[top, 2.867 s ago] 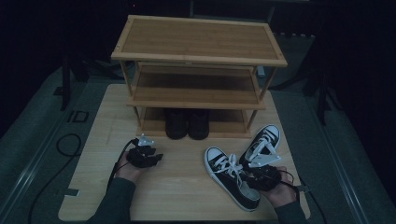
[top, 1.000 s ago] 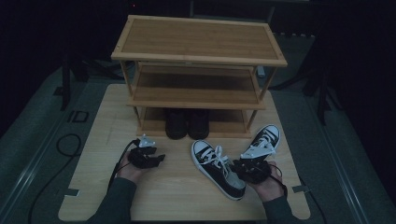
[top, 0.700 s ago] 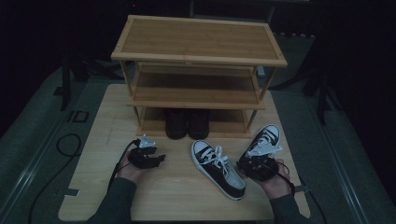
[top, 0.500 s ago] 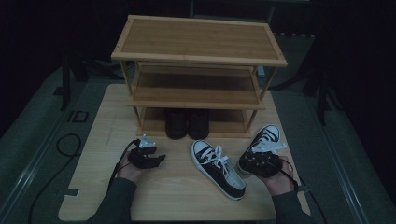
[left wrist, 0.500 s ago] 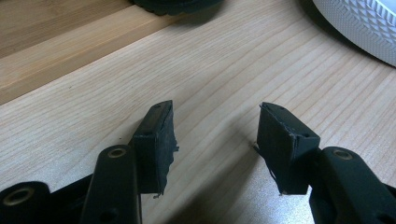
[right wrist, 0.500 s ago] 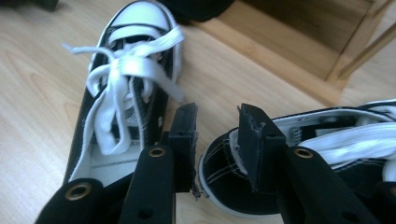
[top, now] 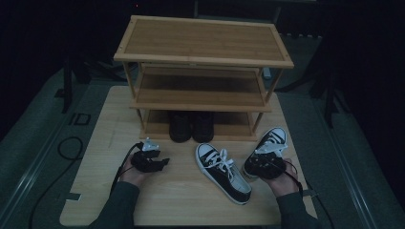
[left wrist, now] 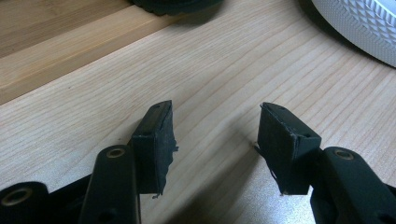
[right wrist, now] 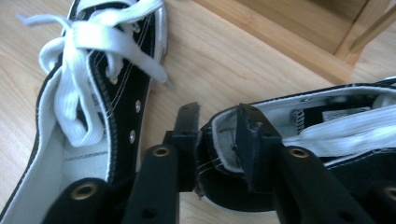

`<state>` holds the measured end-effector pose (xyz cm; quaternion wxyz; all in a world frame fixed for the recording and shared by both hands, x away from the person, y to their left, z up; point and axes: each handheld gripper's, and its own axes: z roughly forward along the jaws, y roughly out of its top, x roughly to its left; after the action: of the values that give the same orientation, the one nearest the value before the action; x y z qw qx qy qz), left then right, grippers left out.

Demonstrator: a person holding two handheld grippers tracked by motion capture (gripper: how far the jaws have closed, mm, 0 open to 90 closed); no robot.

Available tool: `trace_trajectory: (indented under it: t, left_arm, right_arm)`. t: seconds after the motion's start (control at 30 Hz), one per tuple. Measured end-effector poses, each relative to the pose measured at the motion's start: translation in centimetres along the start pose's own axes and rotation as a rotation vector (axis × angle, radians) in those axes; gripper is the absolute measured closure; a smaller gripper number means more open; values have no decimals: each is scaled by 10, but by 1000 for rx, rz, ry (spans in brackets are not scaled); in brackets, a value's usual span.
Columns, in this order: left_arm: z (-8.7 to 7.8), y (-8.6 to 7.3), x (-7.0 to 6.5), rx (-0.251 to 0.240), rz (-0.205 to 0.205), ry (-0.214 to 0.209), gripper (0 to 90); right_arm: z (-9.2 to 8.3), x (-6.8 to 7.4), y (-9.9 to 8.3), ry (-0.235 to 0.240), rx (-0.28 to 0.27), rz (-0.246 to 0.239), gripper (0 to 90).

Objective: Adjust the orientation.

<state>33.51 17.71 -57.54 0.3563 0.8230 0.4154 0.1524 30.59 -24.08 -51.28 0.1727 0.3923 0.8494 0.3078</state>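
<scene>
A: What has changed?

B: The right tool [right wrist: 215,123] has carried the second sneaker [top: 267,151] back beside the shoe rack [top: 203,71]; its jaws have just been closing and now clench the heel collar.

A: And the other sneaker [top: 223,171]?

B: It lies flat on the bench [top: 100,191], shifted towards the middle. The left tool [left wrist: 212,140] rests released, empty. Shelving probably comes next.

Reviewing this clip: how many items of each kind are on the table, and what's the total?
Black-and-white sneakers: 2, one lying flat and one gripped at the heel collar by the right tongs
Dark shoes on the bottom shelf: 2
Wooden shoe rack: 1
Total: 5
</scene>
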Motion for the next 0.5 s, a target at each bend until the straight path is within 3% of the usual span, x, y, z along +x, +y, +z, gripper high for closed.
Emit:
trace_trajectory:
  t: [0.13, 0.5]
  left_arm:
    - [0, 0, 0, -1, -2, -1, 461]
    - [0, 0, 1, -3, -8, -6, 461]
  right_arm:
    - [-4, 1, 0, 6, -8, -2, 783]
    - [-10, 4, -1, 1, 13, -30, 806]
